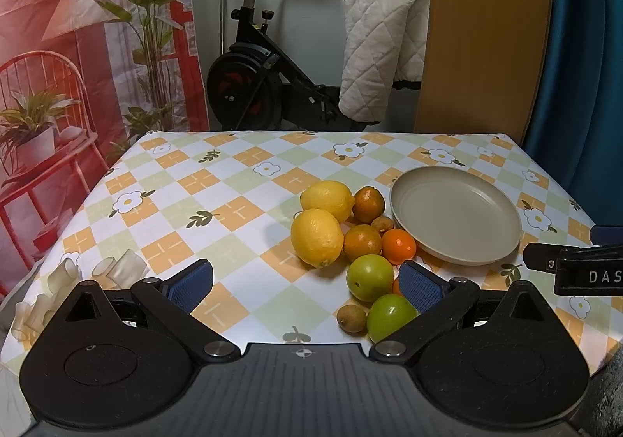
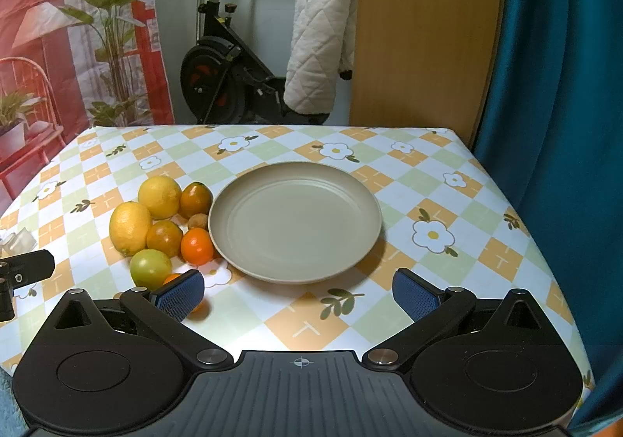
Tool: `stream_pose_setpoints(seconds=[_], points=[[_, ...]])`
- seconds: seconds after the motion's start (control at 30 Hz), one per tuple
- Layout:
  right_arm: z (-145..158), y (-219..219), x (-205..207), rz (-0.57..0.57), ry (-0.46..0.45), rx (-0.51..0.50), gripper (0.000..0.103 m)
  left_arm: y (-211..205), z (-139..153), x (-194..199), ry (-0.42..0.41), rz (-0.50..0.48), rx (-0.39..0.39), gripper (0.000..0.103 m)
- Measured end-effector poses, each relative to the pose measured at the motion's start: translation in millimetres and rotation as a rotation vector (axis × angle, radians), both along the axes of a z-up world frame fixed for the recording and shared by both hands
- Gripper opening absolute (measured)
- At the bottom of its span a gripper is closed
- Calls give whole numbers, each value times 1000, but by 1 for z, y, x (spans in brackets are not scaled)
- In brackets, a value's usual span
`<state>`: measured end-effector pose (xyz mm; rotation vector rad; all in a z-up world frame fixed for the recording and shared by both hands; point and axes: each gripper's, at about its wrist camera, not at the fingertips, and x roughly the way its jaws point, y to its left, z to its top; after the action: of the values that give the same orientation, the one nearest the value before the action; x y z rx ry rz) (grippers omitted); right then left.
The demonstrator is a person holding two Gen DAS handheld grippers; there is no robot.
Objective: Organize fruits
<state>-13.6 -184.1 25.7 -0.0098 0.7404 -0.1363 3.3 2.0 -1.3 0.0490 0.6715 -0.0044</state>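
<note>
Fruit pile (image 1: 350, 242), lemons, oranges, green fruits, sits touching beige plate (image 2: 294, 222) at its 9 o'clock, likely staged for loading. Plate bare. Left gripper (image 1: 305, 283) and right gripper (image 2: 298, 295) spread wide, holding nothing, hovering over tablecloth (image 2: 428, 180).

Home living space, exercise bike (image 1: 253, 59), quilted blanket (image 1: 377, 47), floral tablecloth (image 1: 218, 180), printed backdrop (image 1: 78, 28)

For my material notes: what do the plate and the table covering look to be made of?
Plate: beige, matte, evenly coloured with moulded rings and a thin rim; probably plastic or melamine, possibly glazed ceramic. Table covering: printed floral check with a soft sheen, lying smooth; likely wipeable vinyl or oilcloth.
</note>
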Motion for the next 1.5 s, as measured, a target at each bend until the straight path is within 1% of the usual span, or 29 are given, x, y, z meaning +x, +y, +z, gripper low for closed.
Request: stream_pose_setpoints(seconds=[0.63,1.2,1.37,1.5], points=[[-2,1,-1,3,6,-6,103,-1,-1,-1,1,-6,5,102],[-5,1,0,1,10,-16,103,-1,-1,4,13,-7,37,102],[-1,0,6,31,-1,-10,103,7,10,11,-31,-25,47,102],[6,1,14,79,-37,9,103,18,18,20,-50,-15,13,102]])
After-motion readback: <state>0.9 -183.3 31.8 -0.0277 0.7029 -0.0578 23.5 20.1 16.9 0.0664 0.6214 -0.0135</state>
